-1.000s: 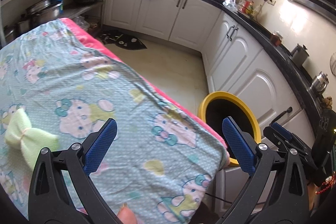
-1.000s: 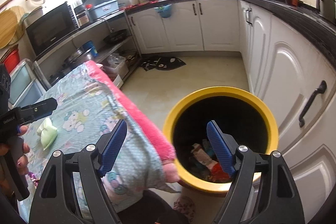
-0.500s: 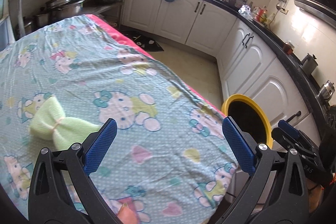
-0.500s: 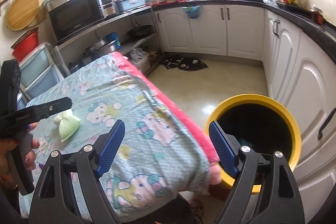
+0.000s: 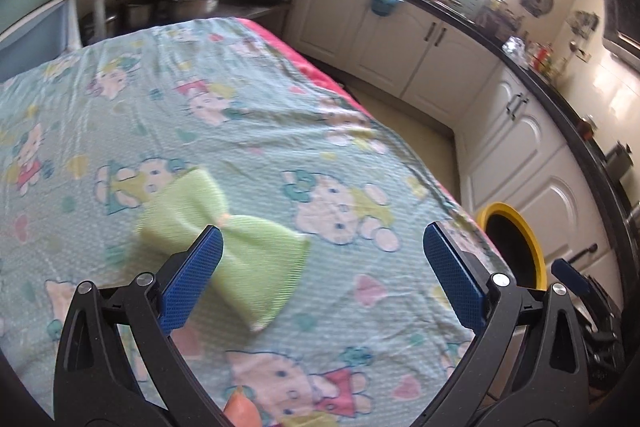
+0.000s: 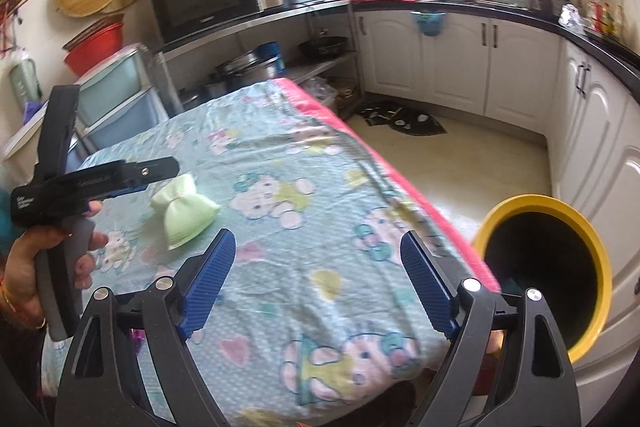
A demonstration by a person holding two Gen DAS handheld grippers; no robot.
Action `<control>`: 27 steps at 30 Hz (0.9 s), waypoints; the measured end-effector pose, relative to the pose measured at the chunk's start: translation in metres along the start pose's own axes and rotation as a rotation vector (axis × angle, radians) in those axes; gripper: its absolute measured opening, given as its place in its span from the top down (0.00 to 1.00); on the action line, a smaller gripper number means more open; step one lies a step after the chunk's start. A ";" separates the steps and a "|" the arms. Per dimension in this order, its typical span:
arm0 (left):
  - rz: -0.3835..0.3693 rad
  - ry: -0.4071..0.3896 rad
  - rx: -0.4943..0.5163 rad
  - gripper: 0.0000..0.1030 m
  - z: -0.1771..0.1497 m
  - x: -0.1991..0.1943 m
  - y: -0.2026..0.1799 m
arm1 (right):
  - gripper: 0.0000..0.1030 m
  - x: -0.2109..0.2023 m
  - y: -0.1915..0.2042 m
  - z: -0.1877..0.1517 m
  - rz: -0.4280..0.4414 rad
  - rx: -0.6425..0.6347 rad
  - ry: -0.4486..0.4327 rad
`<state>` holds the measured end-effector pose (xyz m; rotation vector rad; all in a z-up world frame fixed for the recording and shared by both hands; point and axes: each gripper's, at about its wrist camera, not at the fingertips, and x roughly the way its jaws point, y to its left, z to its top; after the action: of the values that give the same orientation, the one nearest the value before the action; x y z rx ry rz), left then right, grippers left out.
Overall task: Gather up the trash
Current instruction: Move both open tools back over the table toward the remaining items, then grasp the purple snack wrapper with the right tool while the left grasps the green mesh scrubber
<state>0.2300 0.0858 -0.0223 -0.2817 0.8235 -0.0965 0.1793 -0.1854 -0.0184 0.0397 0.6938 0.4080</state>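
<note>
Jaws on both tools stand wide with nothing between the pads; those of the right gripper [image 6: 316, 283] have just been opening further, over bare cloth. The left gripper [image 5: 322, 275] hangs over the counter [image 5: 280, 115], which is draped in a cartoon-print cloth, and its left pad sits in front of the green bow-shaped pouch [image 5: 224, 239], the only loose thing lying there and, I judge, the trash to collect. In the right wrist view the pouch [image 6: 186, 211] lies just past the left tool's tip, well apart from the yellow-rimmed bin [image 6: 548, 267] that stands on the floor off the counter's far corner.

Several things could spoil the pick. That pouch looks soft and pinched at its middle, so a close on one lobe may squeeze it sideways and out. Thin, wrinkled cloth under it could be caught by a low pad, dragging the whole cover. Pictures from the left wrist are smeared, which suggests a fast hand, and a fast descent may nudge the pouch away instead of straddling it. Carrying it across, a weak hold could drop it on the floor short of the bin.
</note>
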 end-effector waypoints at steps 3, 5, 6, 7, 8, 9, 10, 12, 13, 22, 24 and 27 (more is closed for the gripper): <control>0.026 -0.002 -0.029 0.10 0.000 -0.003 0.018 | 0.20 0.005 0.016 0.000 0.027 -0.027 0.012; 0.035 0.002 -0.059 0.10 -0.001 -0.005 0.032 | 0.20 0.008 0.027 0.000 0.046 -0.048 0.018; 0.042 0.002 -0.073 0.10 -0.001 -0.006 0.038 | 0.20 0.009 0.032 -0.001 0.054 -0.055 0.020; 0.048 0.005 -0.092 0.10 -0.002 -0.006 0.046 | 0.20 0.010 0.038 -0.001 0.067 -0.063 0.025; 0.050 0.006 -0.101 0.10 -0.002 -0.007 0.050 | 0.20 0.012 0.042 -0.001 0.076 -0.071 0.028; 0.058 0.009 -0.115 0.10 -0.002 -0.007 0.057 | 0.20 0.013 0.048 -0.002 0.085 -0.080 0.031; 0.061 0.012 -0.125 0.10 -0.003 -0.007 0.063 | 0.20 0.014 0.055 -0.003 0.098 -0.092 0.036; 0.065 0.018 -0.140 0.10 -0.003 -0.006 0.070 | 0.20 0.017 0.067 -0.005 0.123 -0.114 0.050; 0.067 0.023 -0.152 0.10 -0.004 -0.005 0.075 | 0.20 0.018 0.072 -0.007 0.135 -0.128 0.057; 0.030 0.087 -0.247 0.10 -0.009 0.016 0.107 | 0.19 0.037 0.127 -0.033 0.255 -0.243 0.150; 0.016 0.104 -0.258 0.10 -0.009 0.022 0.109 | 0.19 0.042 0.139 -0.040 0.276 -0.270 0.171; -0.013 0.126 -0.270 0.10 -0.008 0.031 0.109 | 0.19 0.049 0.152 -0.047 0.304 -0.300 0.195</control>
<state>0.2426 0.1828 -0.0808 -0.5401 0.9609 -0.0148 0.1296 -0.0319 -0.0589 -0.1830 0.8145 0.8121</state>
